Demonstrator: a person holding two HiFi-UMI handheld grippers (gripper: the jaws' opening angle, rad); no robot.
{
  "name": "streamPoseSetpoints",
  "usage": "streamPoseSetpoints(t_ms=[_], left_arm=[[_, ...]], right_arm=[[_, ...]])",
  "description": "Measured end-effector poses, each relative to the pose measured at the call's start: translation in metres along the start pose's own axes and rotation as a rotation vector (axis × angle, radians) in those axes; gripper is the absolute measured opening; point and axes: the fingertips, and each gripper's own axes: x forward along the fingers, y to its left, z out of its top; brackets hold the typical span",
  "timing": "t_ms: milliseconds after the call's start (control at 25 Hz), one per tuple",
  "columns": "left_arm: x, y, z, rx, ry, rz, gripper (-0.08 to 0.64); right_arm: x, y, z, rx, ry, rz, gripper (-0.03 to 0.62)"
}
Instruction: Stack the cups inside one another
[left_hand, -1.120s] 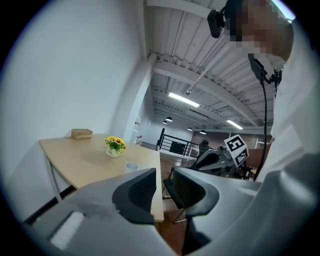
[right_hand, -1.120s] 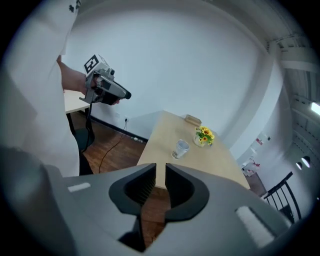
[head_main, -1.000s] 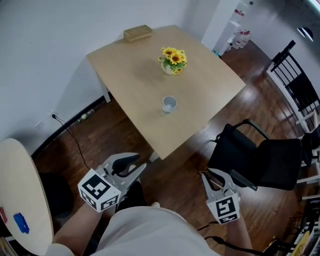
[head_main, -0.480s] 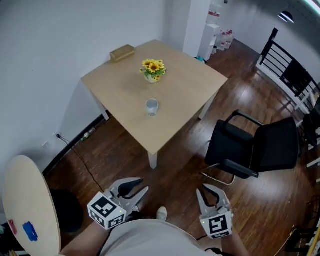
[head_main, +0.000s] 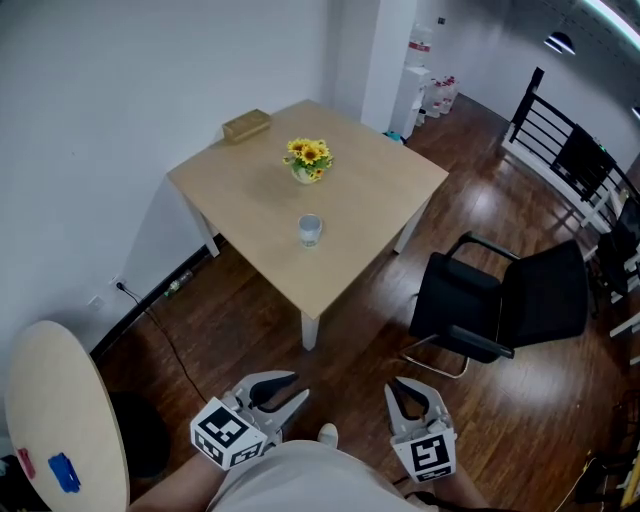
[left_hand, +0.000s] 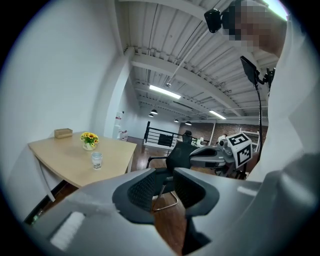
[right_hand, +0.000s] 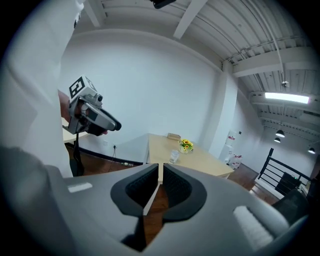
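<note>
Two handheld grippers hang low over a dark wood floor (head_main: 240, 300), well apart from the table that bears the cup. At far left, the edge of a round table (head_main: 50, 400) carries a small blue object (head_main: 63, 472). Next comes the left gripper (head_main: 295, 388), its jaws apart with nothing between them; only the floor and a distant chair show through the gap. Beyond it stands a square, light-wood table (head_main: 370, 200) set against a white wall. On it are a small tan box (head_main: 246, 125) at the far corner, a pot of yellow flowers (head_main: 308, 160) near the middle, and the cup (head_main: 310, 230) upright just this side of the flowers, towards the near edge. The right gripper (head_main: 413, 392) is closing, with only a thin slit left between its pads and nothing in it. A black office chair (head_main: 500, 310) stands at the right of the table.
</note>
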Motion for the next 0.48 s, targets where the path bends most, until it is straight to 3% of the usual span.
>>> streamPoseSetpoints(t_ms=[160,480], left_arm=[[-0.02,0.005,-0.01,-0.026,-0.012,0.025,0.115],[-0.039,0.014,-0.016,-0.038,-0.034,0.046,0.115]], right_arm=[[0.008,0.018,0.012,-0.055,0.011,0.037,0.035],[0.021,0.034,0.021,-0.058,0.011,0.062,0.006]])
